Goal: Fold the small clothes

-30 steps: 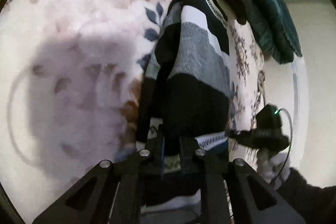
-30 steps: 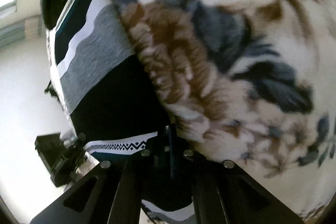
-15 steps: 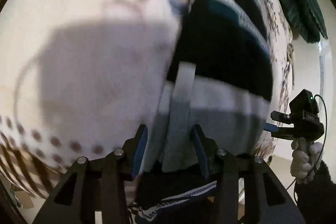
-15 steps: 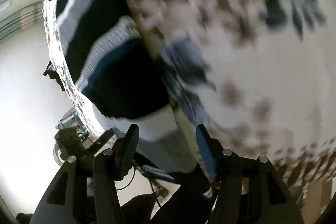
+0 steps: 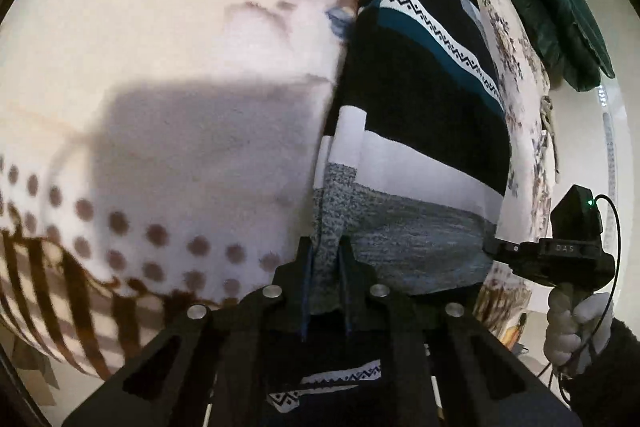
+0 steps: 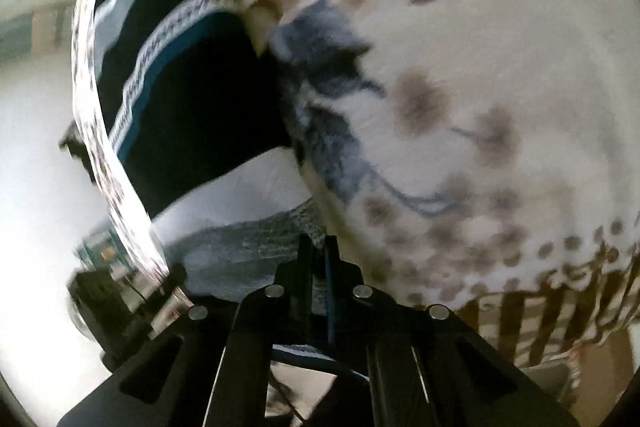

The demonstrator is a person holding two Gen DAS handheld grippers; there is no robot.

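Sweater point(image 5: 420, 115) on floral blanket point(image 5: 180, 47); left gripper point(image 5: 325, 267) closing on grey hem, right gripper point(image 6: 316, 259) pinching same hem.

sweater point(image 5: 420, 131): knitted cloth, matt; flat black, white and teal bands, a speckled grey band with a coarser, nubbly look.
blanket point(image 5: 180, 67): fleece-like cloth, soft and fuzzy, matt, printed with flowers, dots and stripes.
left gripper point(image 5: 326, 267): matt black plastic by the look of it, smooth; round shiny metal screw heads on its arms.
right gripper point(image 6: 318, 263): same matt black finish, same shiny screw heads.
dark green garment point(image 5: 560, 7): cloth, smooth, a slight sheen.
glove point(image 5: 572, 331): pale knitted cloth on the person's hand.
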